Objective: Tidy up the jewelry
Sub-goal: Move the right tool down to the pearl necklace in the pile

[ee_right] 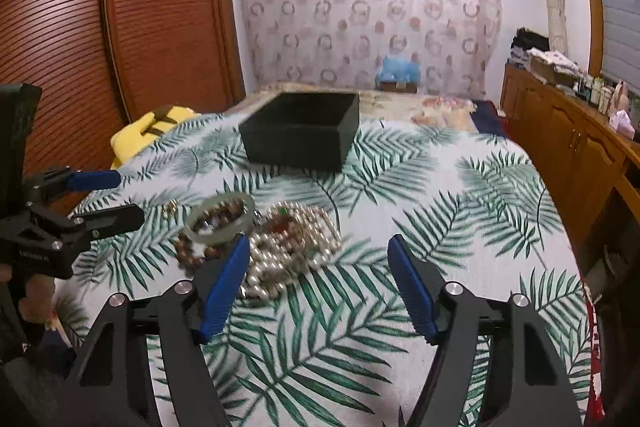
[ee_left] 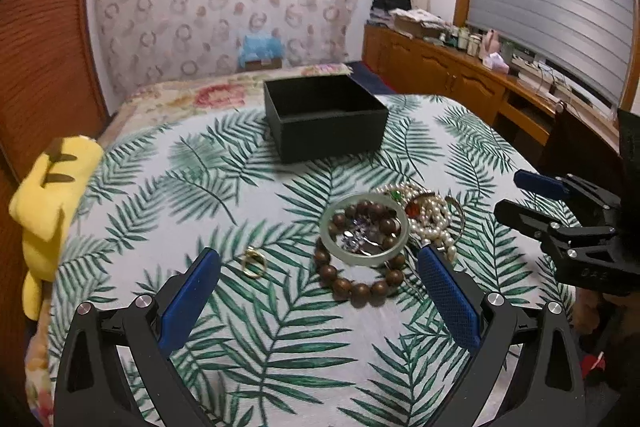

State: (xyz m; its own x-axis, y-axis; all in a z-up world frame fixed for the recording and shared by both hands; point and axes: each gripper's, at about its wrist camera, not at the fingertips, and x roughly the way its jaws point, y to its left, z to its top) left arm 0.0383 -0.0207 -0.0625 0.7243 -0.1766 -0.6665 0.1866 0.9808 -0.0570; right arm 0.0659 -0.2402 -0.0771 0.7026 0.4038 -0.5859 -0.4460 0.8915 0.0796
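Observation:
A heap of jewelry lies on the leaf-print bedspread (ee_left: 280, 339): a pale green bangle (ee_left: 325, 227) over a wooden bead bracelet (ee_left: 360, 293), with a pearl necklace (ee_left: 434, 215) to their right and a gold ring (ee_left: 254, 263) apart on the left. Behind stands an open, empty black box (ee_left: 326, 131). My left gripper (ee_left: 319, 254) hangs open just short of the heap, nothing between its fingers. My right gripper (ee_right: 318, 241) is open too, with the pearl necklace (ee_right: 288, 251) and the bangle (ee_right: 204, 237) beside its left finger. The black box (ee_right: 300, 143) sits farther back.
A yellow plush toy (ee_left: 52, 199) lies at the bed's left edge. Wooden wardrobe doors (ee_right: 120, 27) stand on the left and a cluttered wooden cabinet (ee_left: 440, 67) runs along the right. The bedspread drops off at its right edge.

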